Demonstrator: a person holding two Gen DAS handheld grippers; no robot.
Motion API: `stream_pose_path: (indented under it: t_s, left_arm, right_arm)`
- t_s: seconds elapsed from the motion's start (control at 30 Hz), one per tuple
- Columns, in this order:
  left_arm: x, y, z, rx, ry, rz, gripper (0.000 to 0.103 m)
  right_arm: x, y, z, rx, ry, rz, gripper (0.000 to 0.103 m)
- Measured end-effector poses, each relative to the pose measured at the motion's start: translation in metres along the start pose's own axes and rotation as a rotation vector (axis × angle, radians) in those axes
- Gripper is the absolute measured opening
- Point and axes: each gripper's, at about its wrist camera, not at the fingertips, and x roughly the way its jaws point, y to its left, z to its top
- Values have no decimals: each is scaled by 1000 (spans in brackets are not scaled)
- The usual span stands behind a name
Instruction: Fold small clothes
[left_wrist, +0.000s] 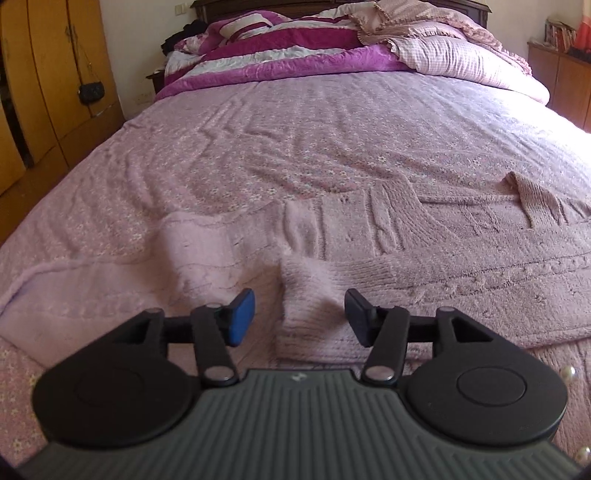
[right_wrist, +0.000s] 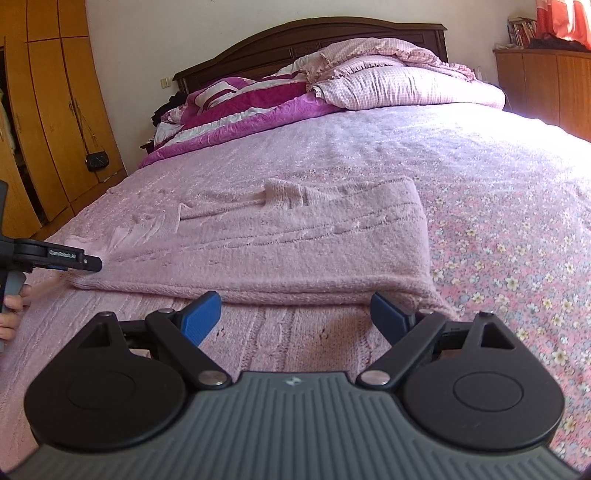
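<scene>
Across the pink bedspread (right_wrist: 517, 206) lies a pink knitted sweater (right_wrist: 295, 243), partly folded: soft, light, floppy, stretchy. At its left, the left gripper (left_wrist: 299, 317) hangs half open astride a ribbed cuff, unclamped. Rightward, the right gripper (right_wrist: 295, 314) gapes wide, empty; the doubled hem edge looks best for pinching.

The left gripper (left_wrist: 300, 316) points downward with its jaws partly apart and nothing pinched, a hand (right_wrist: 10, 314) gripping its handle, while the right gripper (right_wrist: 295, 316) tilts down, jaws spread wide.
</scene>
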Motion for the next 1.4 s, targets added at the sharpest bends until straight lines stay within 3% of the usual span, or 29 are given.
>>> stream_pose_path:
  t_s: [0.4,0.5,0.7,1.03,1.4]
  left_arm:
    - [-43,35,0,-66,30,21,57]
    - [-54,45,-3,-90,23,38,69]
    - [-70,71,-8,-108,8,117,72]
    - [-74,129,-17,-206,40,200,72]
    - [-48,190,-37,-406,48,241,72]
  right_arm:
    - [-16,4,-2,38,2,11,92]
    - [-22,6,-3,45,3,17,92]
    - [-31,11,-6,67,16,28,92]
    - [-35,30,-19,45,47,27,92]
    - [-32,34,-28,19,78,-13,92]
